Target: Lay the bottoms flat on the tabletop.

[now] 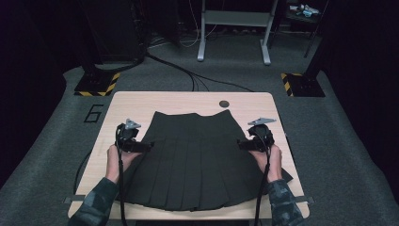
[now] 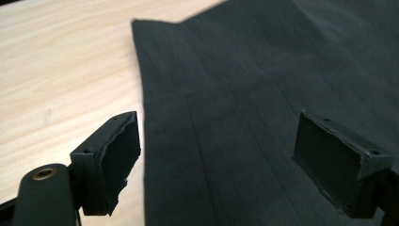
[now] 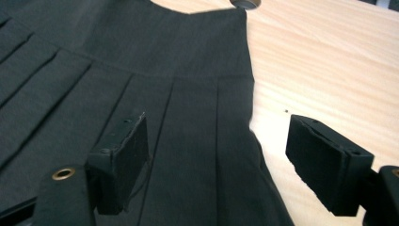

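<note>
Skirt (image 1: 195, 160) lies flat on the table (image 1: 136, 101), centred, waistband at the far end, hem at the near edge. A round hole (image 1: 224, 103) in the tabletop sits just beyond the waistband, right of centre. Left gripper (image 1: 149, 146) is over the skirt's left edge; right gripper (image 1: 240, 144) over its right edge, level with it across the table. Bare tabletop lies outside both. Beyond the table, cables (image 1: 188, 75) run across the floor toward a metal stand (image 1: 234, 28).

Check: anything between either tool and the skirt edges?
Nothing visible. The left tool and right tool both hang open right over the side edges of the black pleated skirt, which lies flat on the bare wooden table.
</note>
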Tool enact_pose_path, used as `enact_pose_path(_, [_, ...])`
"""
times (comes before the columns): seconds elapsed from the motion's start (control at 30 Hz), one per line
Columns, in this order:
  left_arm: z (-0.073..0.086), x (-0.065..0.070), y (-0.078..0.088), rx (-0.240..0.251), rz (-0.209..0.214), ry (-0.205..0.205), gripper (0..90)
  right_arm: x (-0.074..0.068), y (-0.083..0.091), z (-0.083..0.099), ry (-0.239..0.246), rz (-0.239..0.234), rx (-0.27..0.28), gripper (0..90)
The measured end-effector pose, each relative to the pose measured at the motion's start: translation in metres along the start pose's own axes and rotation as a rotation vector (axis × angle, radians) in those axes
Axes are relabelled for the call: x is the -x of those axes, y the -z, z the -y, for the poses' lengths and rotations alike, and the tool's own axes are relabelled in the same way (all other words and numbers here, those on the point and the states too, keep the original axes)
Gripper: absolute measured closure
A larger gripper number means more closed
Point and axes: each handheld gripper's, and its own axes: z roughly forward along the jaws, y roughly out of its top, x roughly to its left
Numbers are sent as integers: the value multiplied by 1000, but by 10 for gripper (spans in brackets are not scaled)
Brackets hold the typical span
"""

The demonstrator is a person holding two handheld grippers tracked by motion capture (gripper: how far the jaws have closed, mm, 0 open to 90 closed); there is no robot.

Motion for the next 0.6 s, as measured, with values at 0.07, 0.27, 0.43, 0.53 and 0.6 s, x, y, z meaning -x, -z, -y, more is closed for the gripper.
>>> enact_pose_path(0.07, [5, -3, -1, -11, -4, -3, 140, 3, 3, 9, 0, 11, -9, 217])
enact_pose_path(0.27, [14, -20, -11, -33, 6, 45, 148, 30, -3, 28, -41, 26, -44, 285])
enact_pose_path(0.43, [30, -25, -18, -69, 19, 79, 150, 50, -4, 50, -68, 47, -96, 430])
enact_pose_path(0.53, [45, -22, -12, -84, 7, 66, 150, 59, 7, 74, -91, 63, -103, 448])
enact_pose_path(0.6, [54, -22, -8, -89, 14, 72, 148, 64, 15, 90, -129, 70, -100, 432])
